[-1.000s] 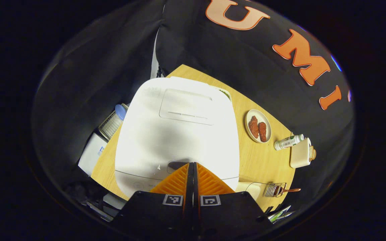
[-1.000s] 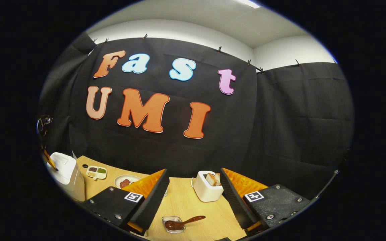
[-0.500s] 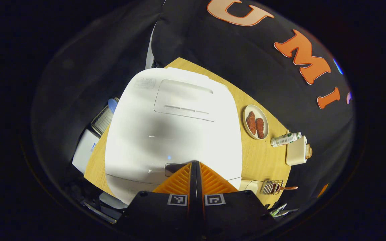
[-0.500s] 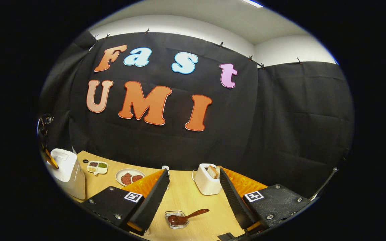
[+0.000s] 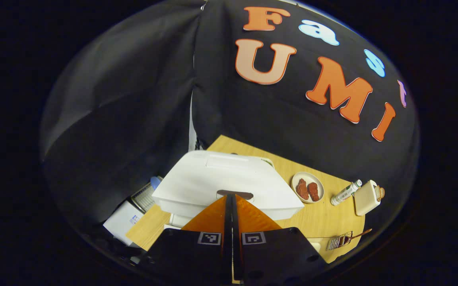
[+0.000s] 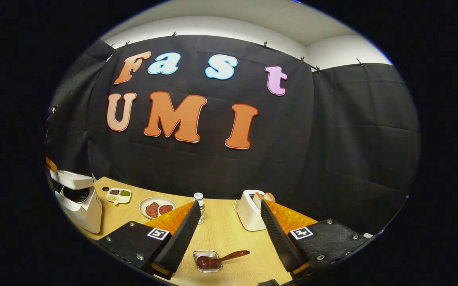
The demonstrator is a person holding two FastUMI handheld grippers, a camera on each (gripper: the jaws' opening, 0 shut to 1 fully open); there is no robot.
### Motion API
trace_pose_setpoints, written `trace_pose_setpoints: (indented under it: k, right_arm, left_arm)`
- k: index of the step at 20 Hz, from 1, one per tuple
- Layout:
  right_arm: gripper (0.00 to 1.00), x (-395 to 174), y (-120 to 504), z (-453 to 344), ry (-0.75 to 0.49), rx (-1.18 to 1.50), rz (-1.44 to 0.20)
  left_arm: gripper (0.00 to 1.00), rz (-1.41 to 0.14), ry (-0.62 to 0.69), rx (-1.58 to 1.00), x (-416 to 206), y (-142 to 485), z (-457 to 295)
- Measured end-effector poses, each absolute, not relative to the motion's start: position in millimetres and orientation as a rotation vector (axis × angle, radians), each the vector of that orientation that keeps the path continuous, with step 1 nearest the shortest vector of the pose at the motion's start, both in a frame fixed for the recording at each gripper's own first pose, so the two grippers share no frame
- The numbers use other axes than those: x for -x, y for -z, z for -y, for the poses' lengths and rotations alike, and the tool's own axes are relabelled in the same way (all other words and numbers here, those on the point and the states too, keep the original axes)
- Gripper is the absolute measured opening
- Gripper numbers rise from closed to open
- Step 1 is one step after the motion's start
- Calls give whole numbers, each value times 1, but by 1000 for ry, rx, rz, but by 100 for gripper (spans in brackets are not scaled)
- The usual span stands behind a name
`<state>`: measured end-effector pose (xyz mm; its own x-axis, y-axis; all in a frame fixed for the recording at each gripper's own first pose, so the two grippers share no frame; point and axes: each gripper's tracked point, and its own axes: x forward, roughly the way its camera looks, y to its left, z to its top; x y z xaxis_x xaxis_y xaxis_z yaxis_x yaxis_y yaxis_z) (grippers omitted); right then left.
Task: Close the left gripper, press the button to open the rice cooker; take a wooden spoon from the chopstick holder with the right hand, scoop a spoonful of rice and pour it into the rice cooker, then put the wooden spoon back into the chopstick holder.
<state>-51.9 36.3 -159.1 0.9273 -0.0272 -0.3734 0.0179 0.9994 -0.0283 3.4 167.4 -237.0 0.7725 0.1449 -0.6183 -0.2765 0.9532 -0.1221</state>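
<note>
Left claw [image 5: 231, 198] pressed together, tips just below rice cooker [image 5: 225, 180] button; lid popped up. Right claw [image 6: 229, 222] spread, w/ wooden spoon [image 6: 221, 259] in holder on bench [image 6: 221, 238] between fingers.

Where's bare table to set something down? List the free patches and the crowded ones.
Free: the stretch between the plate of meat and the wooden spoon, and the near edge by the toaster. Crowded: around the open rice cooker and the sectioned dish.

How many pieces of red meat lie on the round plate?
2. Both pieces of red meat lie side by side on the round plate, between the compartment dish and the bottle.
</note>
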Motion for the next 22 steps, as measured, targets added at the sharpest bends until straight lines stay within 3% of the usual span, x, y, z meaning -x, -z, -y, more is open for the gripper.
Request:
trace_pose_setpoints:
  k: [10,17,19,21,22]
  right_arm:
    - [96,58,257,-22,-54,-71,-580]
    - [95,65,323,-13,-73,-80,-693]
    - [95,66,334,-8,-73,-95,-702]
    - [95,67,349,-4,-75,-147,-724]
    - [95,68,355,-4,-79,-178,-736]
  left_arm:
    - [5,-458,-207,166,17,199,-113]
    - [5,-329,-227,-21,16,158,-82]
    - [11,-304,-209,-21,22,150,-67]
    - [34,-278,-210,-20,23,145,-61]
    - [50,-273,-209,-19,23,142,-56]
